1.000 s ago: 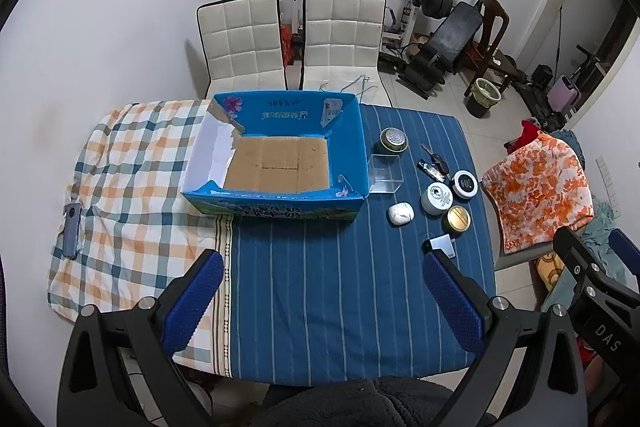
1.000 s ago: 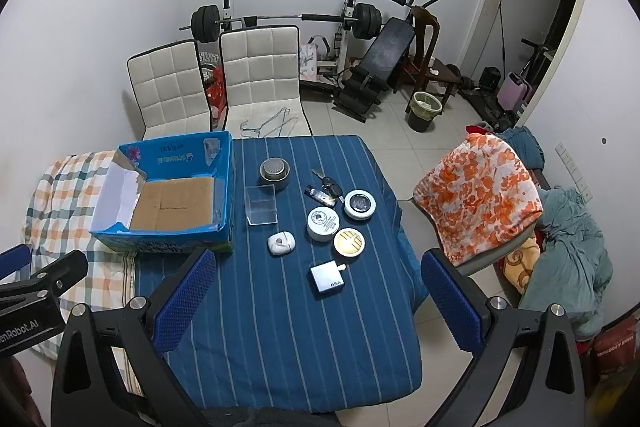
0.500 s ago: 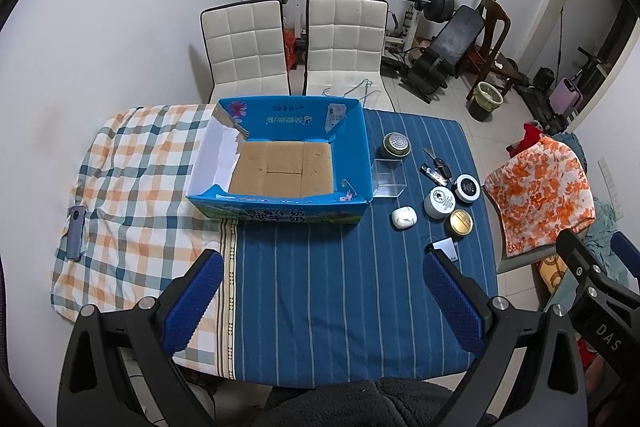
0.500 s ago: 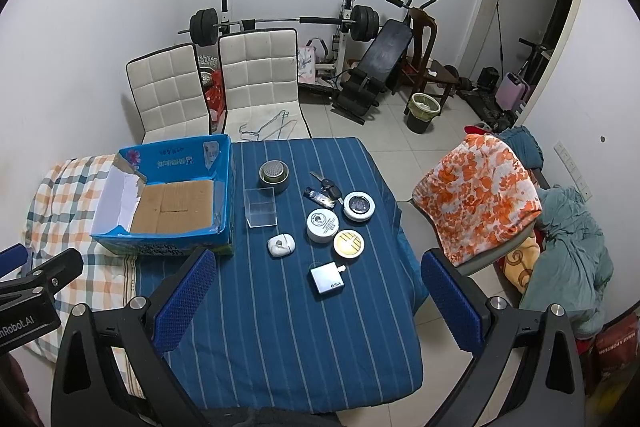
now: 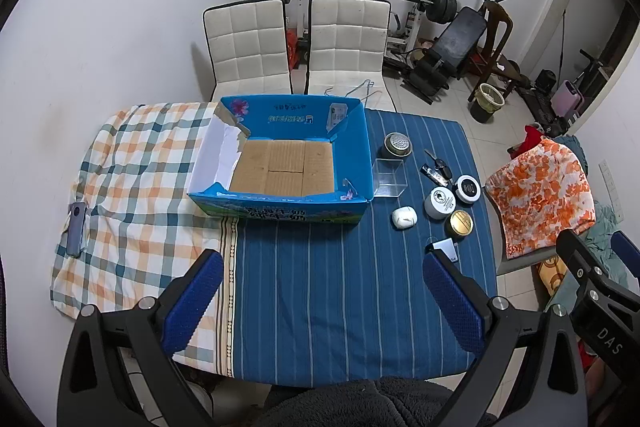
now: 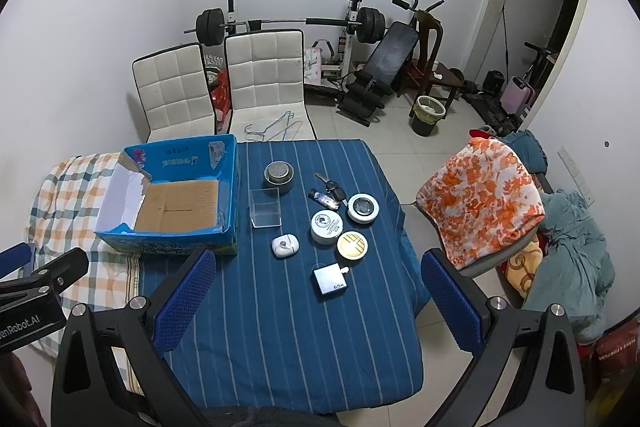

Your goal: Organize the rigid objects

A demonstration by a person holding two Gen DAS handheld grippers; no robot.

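An open blue cardboard box (image 5: 280,163) (image 6: 176,199) with a bare brown bottom stands on the table. To its right lie several small objects: a clear plastic box (image 6: 265,213), a metal tin (image 6: 279,177), keys (image 6: 330,193), a white earbud case (image 6: 285,245), a white jar (image 6: 327,226), a black-and-white round tin (image 6: 362,208), a gold-lidded tin (image 6: 352,245) and a white charger (image 6: 330,279). My left gripper (image 5: 320,301) is open and empty, high above the table's near edge. My right gripper (image 6: 318,301) is open and empty, above the near side of the objects.
The table carries a blue striped cloth (image 5: 340,287) and a checked cloth (image 5: 140,179) with a phone (image 5: 76,229) on it. Two white chairs (image 5: 296,47) stand behind. A chair with an orange floral cover (image 6: 486,201) stands to the right. Gym gear lines the back wall.
Both grippers have drawn back and up a little; the box and objects sit lower in the left view and slightly farther in the right. Nothing on the table has moved.
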